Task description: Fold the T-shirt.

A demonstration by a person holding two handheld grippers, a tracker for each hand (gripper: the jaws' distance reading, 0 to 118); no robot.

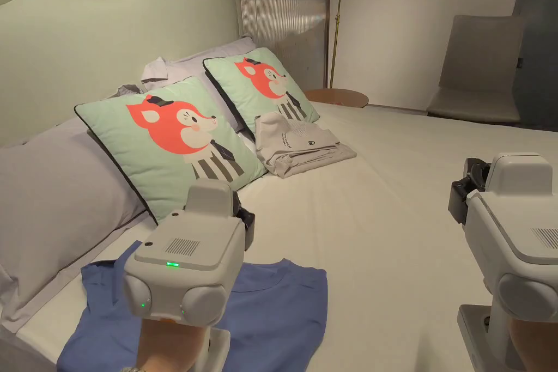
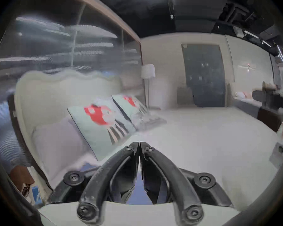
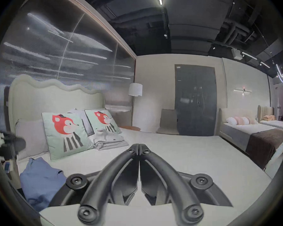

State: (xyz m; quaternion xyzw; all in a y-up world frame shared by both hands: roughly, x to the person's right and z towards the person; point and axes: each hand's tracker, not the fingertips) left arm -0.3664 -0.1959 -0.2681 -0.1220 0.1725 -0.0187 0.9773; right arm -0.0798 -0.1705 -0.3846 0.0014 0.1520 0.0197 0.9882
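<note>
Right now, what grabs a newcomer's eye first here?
Two fox cushions against the headboard, with folded beige clothes beside them. Nearer, a blue T-shirt lies spread at the bed's near edge, the left gripper above it, jaws shut and empty. The right gripper hangs shut over bare sheet.

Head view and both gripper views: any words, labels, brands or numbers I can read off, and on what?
None can be read.
Folded beige garment by the fox-print cushions: small dark print and a small mark, too small to read.
Blue T-shirt: no print on the part that shows.
Left gripper housing: grille and green lights, no text.
</note>
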